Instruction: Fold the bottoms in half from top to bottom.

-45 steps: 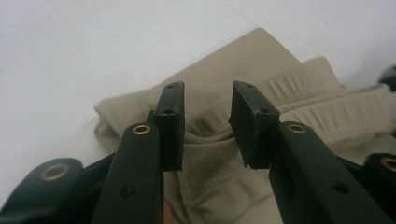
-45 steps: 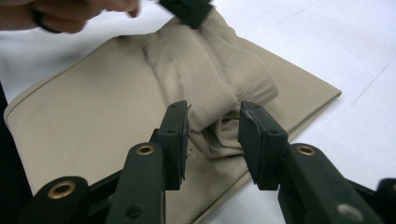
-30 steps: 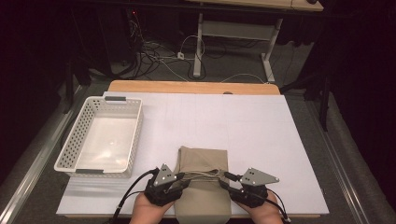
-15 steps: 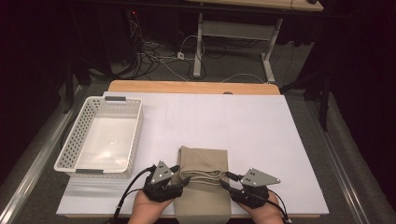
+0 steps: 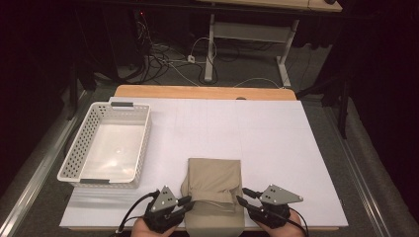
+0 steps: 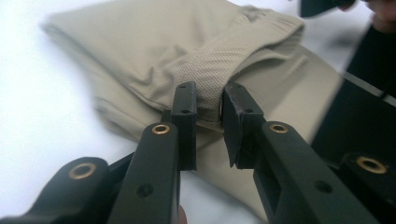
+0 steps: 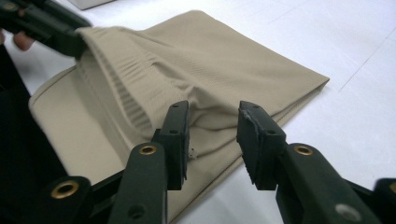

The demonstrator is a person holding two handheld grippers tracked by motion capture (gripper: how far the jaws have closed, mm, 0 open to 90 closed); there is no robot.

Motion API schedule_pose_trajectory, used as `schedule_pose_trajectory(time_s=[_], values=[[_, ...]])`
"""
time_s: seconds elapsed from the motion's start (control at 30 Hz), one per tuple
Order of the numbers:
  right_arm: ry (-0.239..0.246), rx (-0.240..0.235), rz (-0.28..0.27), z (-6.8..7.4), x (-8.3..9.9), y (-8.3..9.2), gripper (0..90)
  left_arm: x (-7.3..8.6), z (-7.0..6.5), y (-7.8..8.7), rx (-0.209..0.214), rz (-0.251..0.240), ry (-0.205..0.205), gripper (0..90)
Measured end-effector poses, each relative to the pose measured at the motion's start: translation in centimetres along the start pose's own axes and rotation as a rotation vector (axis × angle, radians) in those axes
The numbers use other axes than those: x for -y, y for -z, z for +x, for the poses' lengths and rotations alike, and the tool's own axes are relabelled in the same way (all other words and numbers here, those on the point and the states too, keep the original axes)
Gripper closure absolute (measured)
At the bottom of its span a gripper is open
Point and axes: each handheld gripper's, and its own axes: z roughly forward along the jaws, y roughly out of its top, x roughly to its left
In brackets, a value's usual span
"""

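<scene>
Left claw [image 6: 208, 100] pinches the folded beige garment [image 5: 213, 180] (near table [image 5: 276, 143] edge); right claw [image 7: 212, 123] gapes beside its fold.

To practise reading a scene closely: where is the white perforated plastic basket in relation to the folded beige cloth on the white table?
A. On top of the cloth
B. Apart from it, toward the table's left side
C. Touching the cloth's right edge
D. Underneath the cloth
B: in the high view the white perforated plastic basket stands left of the folded beige cloth, with bare table between them.
</scene>
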Motion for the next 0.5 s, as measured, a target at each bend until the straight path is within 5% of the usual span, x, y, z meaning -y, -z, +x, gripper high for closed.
schedule_pose_trajectory(time_s=[0.2,0.27,0.4,0.5], values=[[-0.004,-0.001,-0.017,0.2,-0.1,0.4,68.0,0.5,-1.6,0.1,0.009,0.017,-0.028,66.2],[-0.009,-0.009,-0.026,0.2,-0.3,0.2,74.7,0.3,-1.3,0.3,-0.006,-0.019,-0.013,57.1],[-0.024,-0.015,-0.057,0.3,-1.5,-0.8,76.2,-0.4,-0.7,0.7,-0.021,-0.098,-0.015,56.8],[-0.029,-0.02,-0.002,0.5,-1.4,-2.4,73.5,-1.0,0.3,-0.3,-0.031,-0.118,0.017,56.8]])
